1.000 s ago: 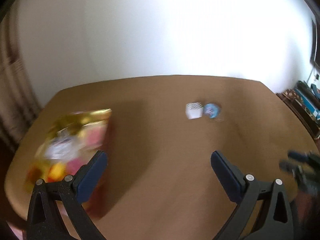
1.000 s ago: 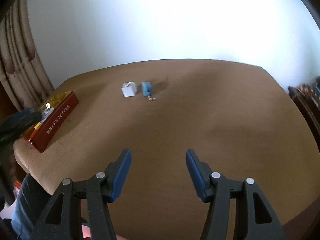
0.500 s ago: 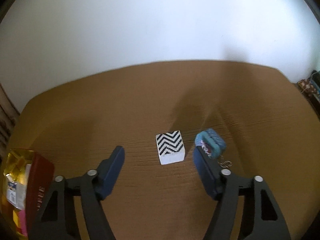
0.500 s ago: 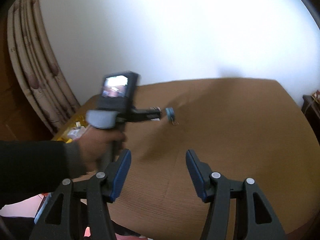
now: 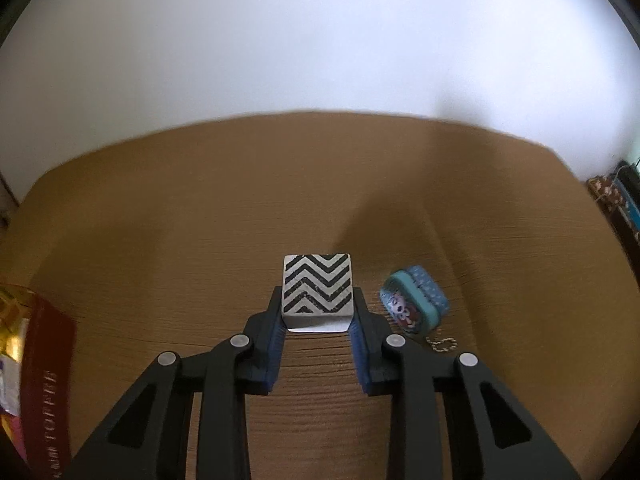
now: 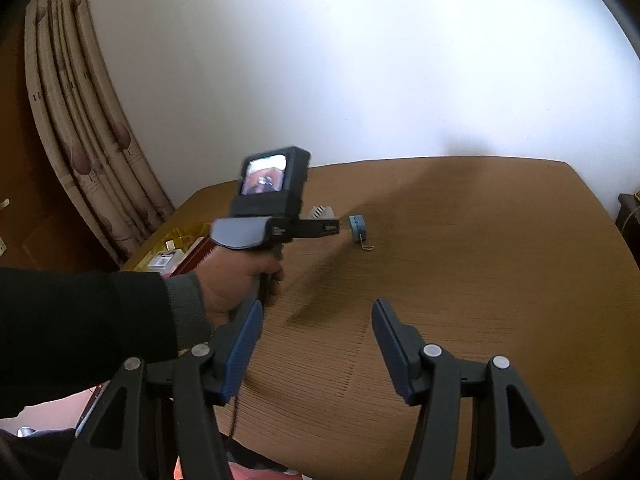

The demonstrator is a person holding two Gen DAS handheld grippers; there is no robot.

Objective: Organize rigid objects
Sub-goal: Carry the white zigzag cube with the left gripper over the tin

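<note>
A white cube with black zigzag stripes (image 5: 318, 286) stands on the brown table (image 5: 160, 220). My left gripper (image 5: 318, 295) has its jaws closing on the cube, and both blue pads touch its sides. Just right of it lies a small blue case with a bead chain (image 5: 414, 304). In the right wrist view a hand (image 6: 236, 276) holds the left gripper (image 6: 332, 226) at the cube (image 6: 322, 211), with the blue case (image 6: 357, 228) beside it. My right gripper (image 6: 317, 309) hovers open over the near part of the table, with nothing between its fingers.
A red toffee box (image 5: 44, 380) with gold lining and several small items sits at the table's left edge, also seen as the box (image 6: 192, 256) behind the hand. A curtain (image 6: 92, 152) hangs at the left. Dark furniture stands past the table's right edge.
The left gripper swung right from the toffee box to the zigzag cube, dropped towards it, and its jaws narrowed from wide open onto the cube's sides. The right gripper rose slightly and tilted up.
</note>
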